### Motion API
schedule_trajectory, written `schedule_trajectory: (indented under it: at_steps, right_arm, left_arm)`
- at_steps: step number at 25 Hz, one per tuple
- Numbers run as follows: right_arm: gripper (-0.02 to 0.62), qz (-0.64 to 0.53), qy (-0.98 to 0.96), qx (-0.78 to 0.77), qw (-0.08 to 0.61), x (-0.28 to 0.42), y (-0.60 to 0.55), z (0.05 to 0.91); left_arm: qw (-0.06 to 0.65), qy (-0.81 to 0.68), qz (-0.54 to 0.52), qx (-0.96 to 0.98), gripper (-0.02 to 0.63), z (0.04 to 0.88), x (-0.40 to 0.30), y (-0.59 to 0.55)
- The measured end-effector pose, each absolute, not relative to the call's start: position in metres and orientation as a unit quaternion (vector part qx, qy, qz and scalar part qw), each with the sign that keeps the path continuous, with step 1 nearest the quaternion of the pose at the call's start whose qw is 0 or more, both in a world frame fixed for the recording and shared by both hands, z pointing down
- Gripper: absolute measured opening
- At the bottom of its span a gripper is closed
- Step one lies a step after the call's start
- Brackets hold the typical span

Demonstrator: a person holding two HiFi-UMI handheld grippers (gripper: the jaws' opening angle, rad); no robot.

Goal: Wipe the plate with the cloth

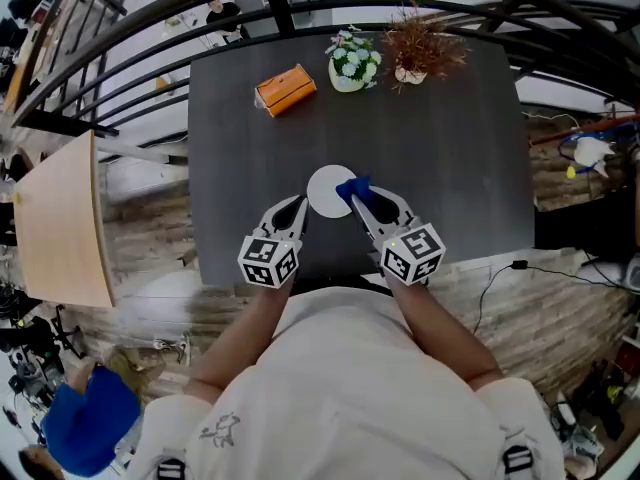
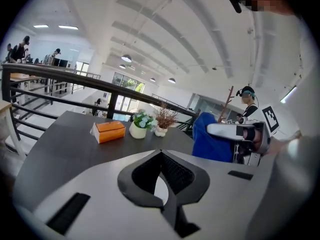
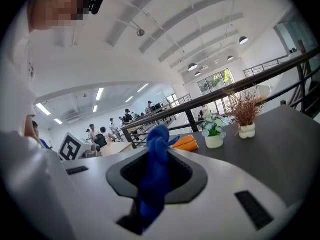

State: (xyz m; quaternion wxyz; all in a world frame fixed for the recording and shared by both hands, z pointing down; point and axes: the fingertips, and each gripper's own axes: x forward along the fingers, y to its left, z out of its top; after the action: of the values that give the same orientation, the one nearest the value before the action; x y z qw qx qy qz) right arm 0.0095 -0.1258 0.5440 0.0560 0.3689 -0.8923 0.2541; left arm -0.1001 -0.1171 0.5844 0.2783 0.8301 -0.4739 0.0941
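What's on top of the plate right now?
The blue cloth, clamped in the right gripper, covers the plate's right edge; the rim beneath is hidden, contact unclear.

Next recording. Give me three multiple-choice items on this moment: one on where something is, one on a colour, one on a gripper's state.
1. Where is the white plate?
A. between both grippers' tips, near the table's front edge
B. at the far left corner
C. on the floor

2. What colour is the cloth?
A. red
B. blue
C. white

3. How is the left gripper?
A. shut on the cloth
B. wide open
C. shut, empty

Answers:
1. A, the head view shows it lying between the tips.
2. B, blue fabric is pinched in the jaws of the right gripper.
3. C, its jaws meet with nothing between them.
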Motion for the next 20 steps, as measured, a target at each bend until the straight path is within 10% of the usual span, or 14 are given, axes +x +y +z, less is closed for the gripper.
schedule_trajectory:
  at_steps: [20]
  right_arm:
    - [0.072, 0.323, -0.839, 0.411, 0.149, 0.013, -0.146, 0.697]
  left_arm:
    - [0.405, -0.409, 0.221, 0.787, 0.039, 0.731, -0.111, -0.134]
